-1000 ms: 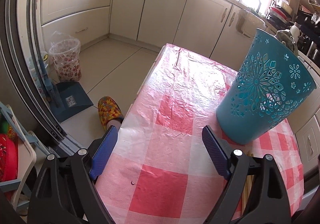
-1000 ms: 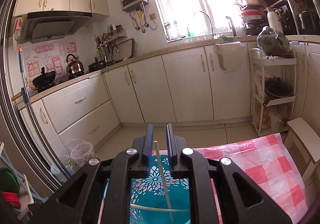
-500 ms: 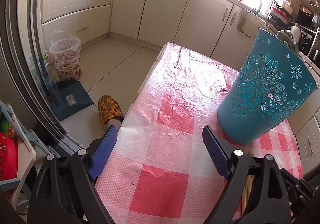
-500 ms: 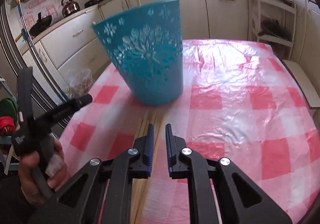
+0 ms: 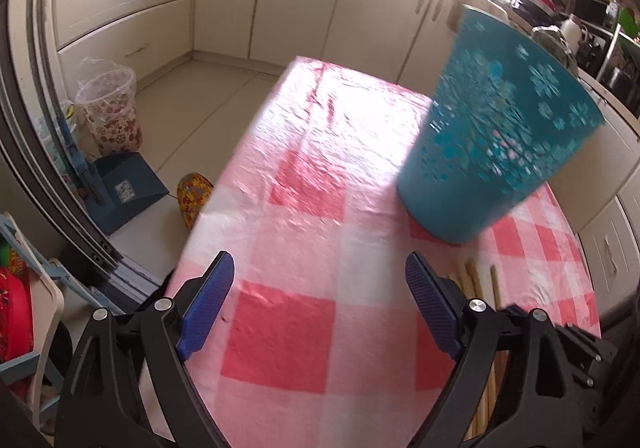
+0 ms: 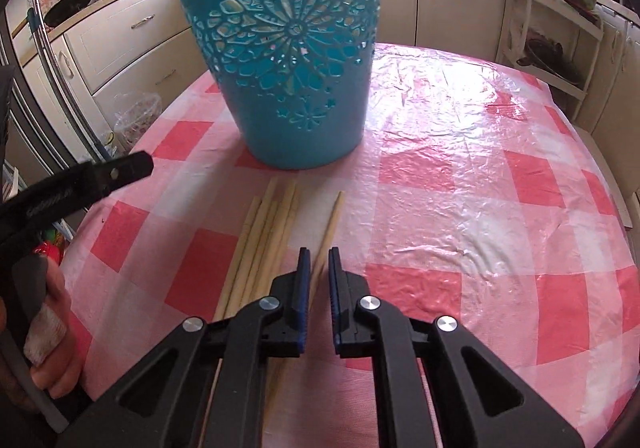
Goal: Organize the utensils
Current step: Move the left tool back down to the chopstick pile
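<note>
Your right gripper (image 6: 319, 262) is tipped down over the chopsticks, its jaws clenched almost together. One lone chopstick (image 6: 333, 222) runs up between them from below, lying a little apart from the rest. That separation is likely why you aim there: a single stick is easier to pinch than one wedged in a pile. Whether the pads truly bite it or hover just above it, the view does not settle.

The remaining chopsticks (image 6: 266, 236) lie bunched side by side on the tabletop (image 6: 480, 168), tips pointing toward the teal basket (image 6: 288, 60), which stands upright just beyond them. Laid this way, each stick can be lifted and dropped in with a short reach.

Your left gripper (image 5: 316, 280) hangs over bare checked cloth with its jaws released wide and nothing between them, beside the basket (image 5: 492, 136), probably kept clear so it does not crowd the pick.
</note>
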